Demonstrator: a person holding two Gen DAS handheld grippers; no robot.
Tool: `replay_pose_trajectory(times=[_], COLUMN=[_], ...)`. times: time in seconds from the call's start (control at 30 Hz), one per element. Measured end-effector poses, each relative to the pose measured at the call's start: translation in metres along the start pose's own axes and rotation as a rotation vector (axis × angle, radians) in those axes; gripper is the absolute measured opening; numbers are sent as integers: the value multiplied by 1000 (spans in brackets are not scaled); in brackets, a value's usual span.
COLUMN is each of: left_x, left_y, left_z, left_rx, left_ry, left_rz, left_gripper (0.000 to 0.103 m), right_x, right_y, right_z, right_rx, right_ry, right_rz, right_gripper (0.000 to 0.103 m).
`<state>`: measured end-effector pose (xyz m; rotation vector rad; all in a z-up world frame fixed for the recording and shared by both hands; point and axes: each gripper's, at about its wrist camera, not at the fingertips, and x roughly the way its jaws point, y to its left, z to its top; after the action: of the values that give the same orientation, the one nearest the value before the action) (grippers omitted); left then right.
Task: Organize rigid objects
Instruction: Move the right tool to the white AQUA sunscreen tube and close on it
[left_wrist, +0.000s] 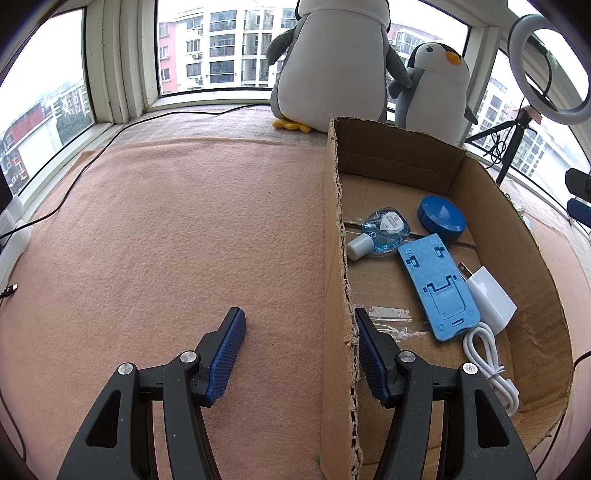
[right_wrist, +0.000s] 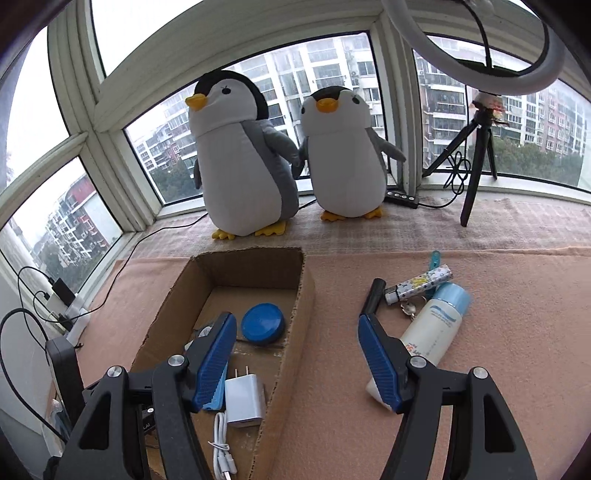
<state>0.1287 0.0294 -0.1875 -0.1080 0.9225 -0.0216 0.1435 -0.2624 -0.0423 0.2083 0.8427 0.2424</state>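
Left wrist view: the left gripper hangs with its blue-padded fingers wide apart, straddling the left wall of an open cardboard box — one finger over the pink blanket, the other inside the box. Nothing lies between the pads. On the box floor lie a small clear-blue bottle with a white cap, a round blue tin beside it, a blue folding phone stand lying flat, a white charger plug touching the stand's right edge, and a coiled white cable near the front wall.

Right wrist view: the right gripper is likewise spread open and empty, its left finger above the box interior and its right finger over the blanket, just beside a white tube with a pale blue cap that lies outside the box. Beyond the tube, clustered and partly overlapping, are a patterned lighter, a black cylindrical item and a blue-handled object whose kind cannot be told.

Background: two plush penguins — a larger and a smaller — stand side by side on the window ledge beside a ring light on a tripod.
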Motion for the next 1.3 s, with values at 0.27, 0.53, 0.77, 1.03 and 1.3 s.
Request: replay_pose_trajectory(times=[0.27, 0.53, 0.77, 1.03, 1.3], left_x=[0, 0, 0, 0, 0], left_y=[-1, -1, -1, -1, 0], left_z=[0, 0, 0, 0, 0], left_rx=[0, 0, 0, -1, 0], left_ry=[0, -1, 0, -1, -1], left_rz=[0, -1, -1, -1, -1], left_gripper=[63, 64, 64, 64, 64], right_x=[21, 83, 111, 84, 49], right_y=[-59, -68, -68, -94, -111], right_z=[16, 32, 20, 0, -9], right_rx=[135, 67, -18, -21, -5], right_ry=[81, 230, 325, 345, 302], right_rz=[-10, -57, -147, -128, -114], right_gripper=[41, 31, 27, 26, 26])
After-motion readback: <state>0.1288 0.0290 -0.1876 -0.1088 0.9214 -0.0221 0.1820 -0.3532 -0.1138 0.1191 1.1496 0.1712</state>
